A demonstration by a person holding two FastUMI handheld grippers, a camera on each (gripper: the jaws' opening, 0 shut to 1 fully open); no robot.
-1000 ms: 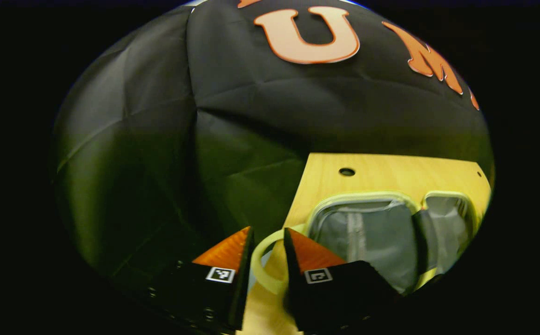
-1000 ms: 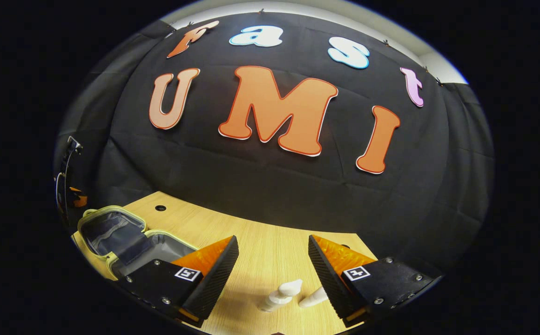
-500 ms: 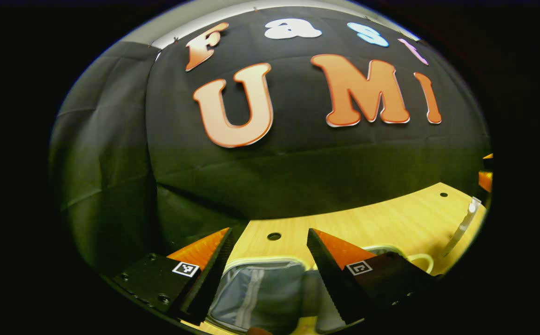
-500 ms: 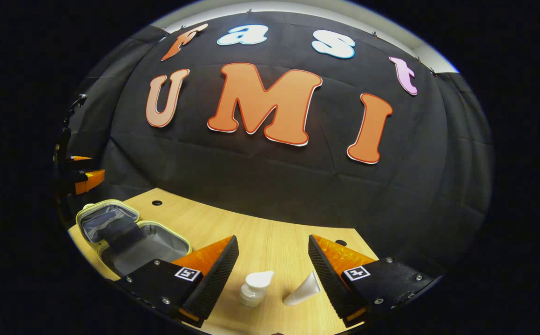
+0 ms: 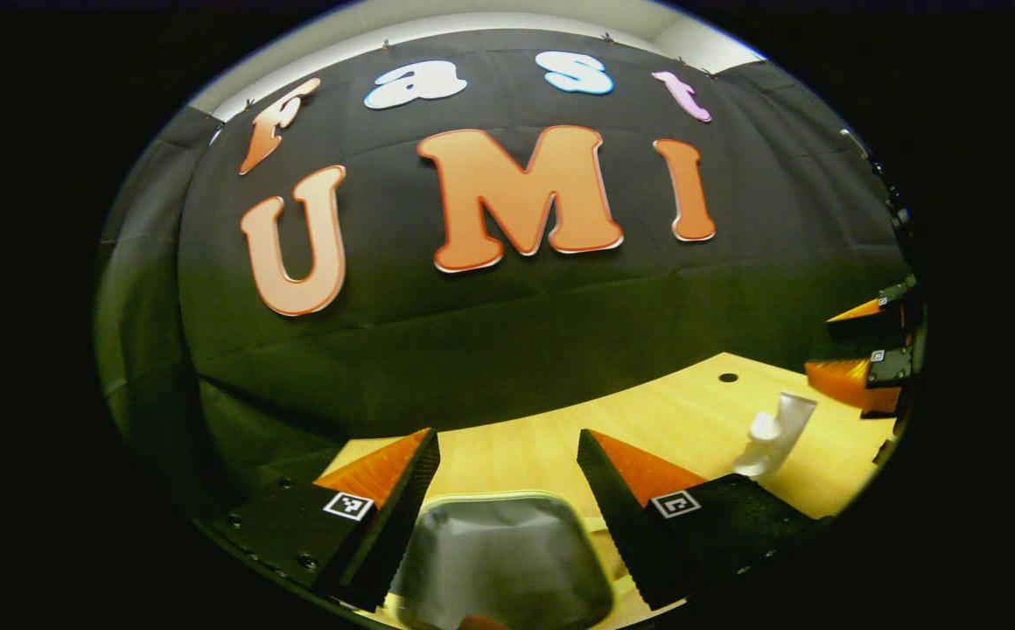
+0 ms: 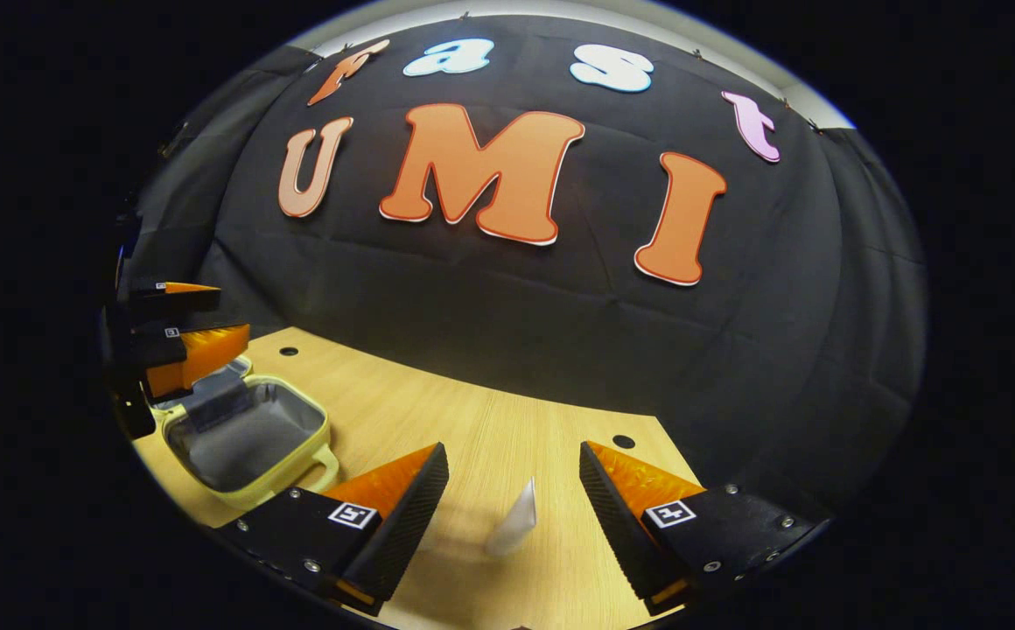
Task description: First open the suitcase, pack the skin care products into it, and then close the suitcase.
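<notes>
The pale yellow suitcase (image 6: 322,418) lies open on the wooden table at the left of the right gripper view, its grey lining bare. My left gripper (image 6: 232,317) hovers over its far half. In the left gripper view the left gripper (image 5: 507,442) is open, and the grey lining (image 5: 507,551) lies below, between its fingers. A white tube (image 6: 514,525) lies on the table ahead of my open right gripper (image 6: 512,451), between its fingers but untouched. In the left gripper view, a white tube (image 5: 794,411) and a white pump bottle (image 5: 763,437) stand at the right, near the right gripper (image 5: 820,344).
The light wooden table (image 6: 437,411) has small round holes (image 6: 623,441) near its back edge. The black cloth wall rises right behind it. Bare tabletop stretches between the suitcase and the tube.
My left gripper let go of the suitcase's yellow handle loop, opened, and swung right over the open case. The right gripper view shifted, so the tube now lies between its fingers.
</notes>
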